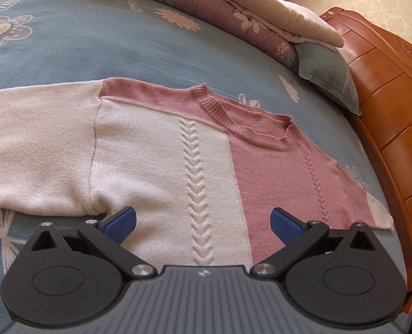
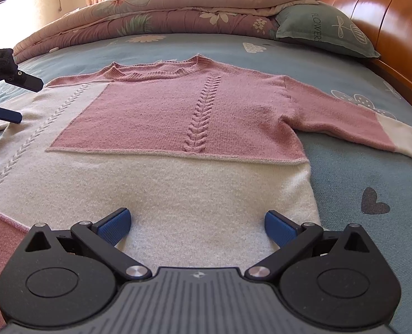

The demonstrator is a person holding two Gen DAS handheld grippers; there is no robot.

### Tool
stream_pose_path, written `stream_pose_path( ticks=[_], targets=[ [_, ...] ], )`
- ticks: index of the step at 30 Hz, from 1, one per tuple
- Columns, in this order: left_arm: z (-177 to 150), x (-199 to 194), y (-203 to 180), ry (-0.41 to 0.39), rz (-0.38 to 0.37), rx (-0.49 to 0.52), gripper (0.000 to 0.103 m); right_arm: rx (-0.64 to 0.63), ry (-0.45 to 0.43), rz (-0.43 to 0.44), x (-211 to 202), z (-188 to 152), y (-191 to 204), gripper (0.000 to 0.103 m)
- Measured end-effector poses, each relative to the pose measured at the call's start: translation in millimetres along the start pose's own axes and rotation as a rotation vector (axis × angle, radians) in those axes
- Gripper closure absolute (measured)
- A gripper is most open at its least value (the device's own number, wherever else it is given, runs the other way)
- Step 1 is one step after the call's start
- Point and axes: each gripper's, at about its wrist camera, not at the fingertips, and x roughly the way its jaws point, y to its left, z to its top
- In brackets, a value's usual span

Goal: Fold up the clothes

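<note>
1. Your work surface is a bed covered by a blue-grey cotton sheet printed with flowers and hearts (image 2: 353,172). It fills both wrist views.
2. A glossy orange-brown wooden headboard (image 2: 384,16) runs along the right side of the bed in your right wrist view.
3. A folded mauve and cream floral quilt (image 2: 161,16) lies across the far edge of the sheet, below a bright window.
4. The task item, a pink and cream colour-block knitted sweater with cable stitching (image 2: 150,117), lies flat and face up in the middle of the sheet, neckline toward the quilt. Both sleeves are spread outward; the pink sleeve with the cream cuff reaches toward the headboard.
5. A grey-green pillow printed "FLOWERS" (image 2: 320,27) rests against the quilt's end, beside the headboard, well apart from the sweater.
6. Your right gripper (image 2: 197,226) sits low over the cream lower panel of the sweater. Its blue-padded fingers (image 2: 114,226) are spread wide and hold nothing. You cannot tell whether the pads touch the knit.
7. Your left gripper (image 1: 203,224) is over the cream half of the sweater's body, near the armpit seam of the cream sleeve. Its blue pads are likewise wide apart and hold nothing.
8. In your right wrist view, the left gripper shows at the left edge above the cream sleeve, jaws apart.
</note>
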Motion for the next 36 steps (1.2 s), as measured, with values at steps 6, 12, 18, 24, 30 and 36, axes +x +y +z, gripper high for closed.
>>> stream_pose_path(
  ticks=[6, 12, 18, 24, 30, 36],
  targets=[
    [4, -14, -22, 0.022, 0.048, 0.039, 0.001, 0.0, 0.02, 0.011, 1, 3, -2, 0.0],
    [-19, -39, -43, 0.041, 0.03, 0.084, 0.001, 0.0, 0.034, 0.015, 1, 5, -2, 0.0],
    [-58, -36, -22, 0.099, 0.061, -0.004, 0.001, -0.002, 0.029, 0.012, 2, 6, -2, 0.0],
    [-76, -58, -6, 0.086, 0.014, -0.061, 0.001, -0.003, 0.031, 0.009, 3, 7, -1, 0.0],
    [-101, -68, 3, 0.106, -0.017, -0.085, 0.001, -0.002, 0.034, 0.008, 3, 8, -1, 0.0],
    [-126, -94, -11, 0.075, -0.068, -0.058, 0.001, -0.005, 0.037, 0.008, 3, 8, -1, 0.0]
  ],
)
